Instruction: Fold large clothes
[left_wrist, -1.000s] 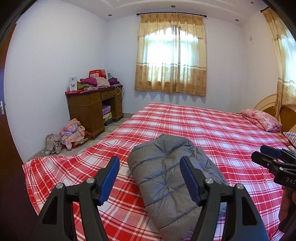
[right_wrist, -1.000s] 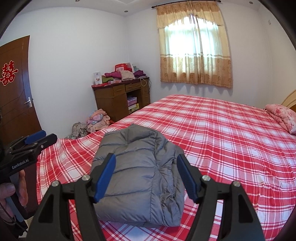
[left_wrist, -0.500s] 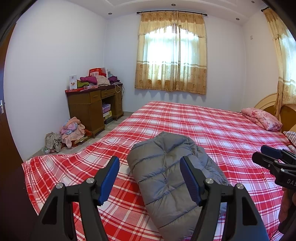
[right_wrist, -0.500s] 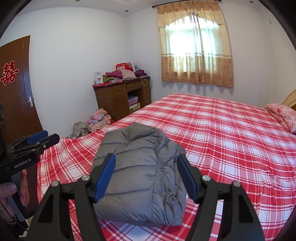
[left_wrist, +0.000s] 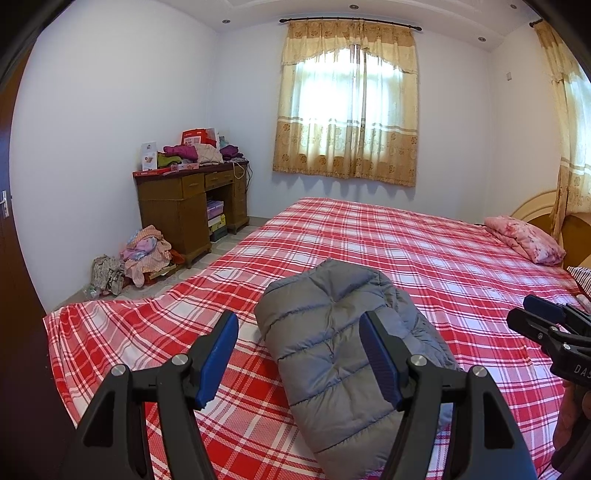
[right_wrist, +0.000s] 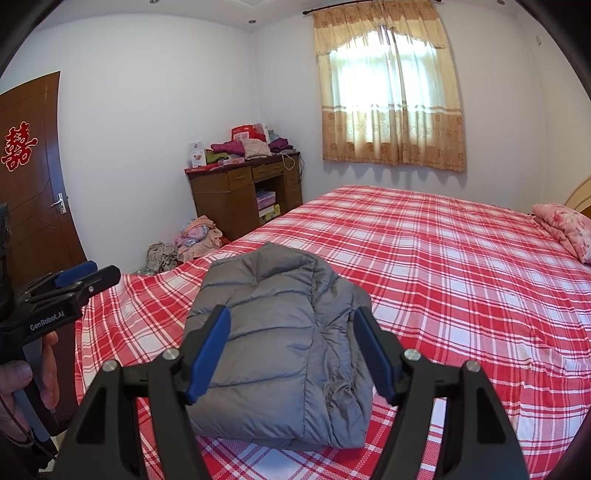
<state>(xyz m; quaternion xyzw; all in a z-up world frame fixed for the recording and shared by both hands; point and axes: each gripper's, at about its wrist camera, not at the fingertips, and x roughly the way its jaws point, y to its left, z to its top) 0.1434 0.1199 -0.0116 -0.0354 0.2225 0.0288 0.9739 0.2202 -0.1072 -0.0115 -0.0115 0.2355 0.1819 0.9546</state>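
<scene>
Your grey puffer jacket (right_wrist: 280, 343) lies folded into a thick, squarish bundle near the foot corner of the bed (right_wrist: 461, 280), on the red plaid sheet, with one puckered edge turned toward 3 o'clock in the right wrist view. In the left wrist view the same jacket (left_wrist: 343, 354) runs from centre down to 6 o'clock.

Almost nothing has changed over the last second: the bundle has kept its shape and place, and both views have only drifted slightly, as if you are backing off a touch. I read that as the fold being finished, or very nearly, since no sleeve or hem hangs loose that I can see.

Your left tool (left_wrist: 297, 354) stands wide open with nothing between its blue pads, held above the jacket without touching it. Your right tool (right_wrist: 291, 354) is likewise spread wide and empty, framing the bundle from above. Each tool shows at the edge of the other's view, at 3 o'clock and at 9 o'clock.

Further out, a pink pillow (left_wrist: 526, 245) sits by the headboard, and a wooden surface (right_wrist: 243, 195) piled with clothes stands against the wall at 11 o'clock.
</scene>
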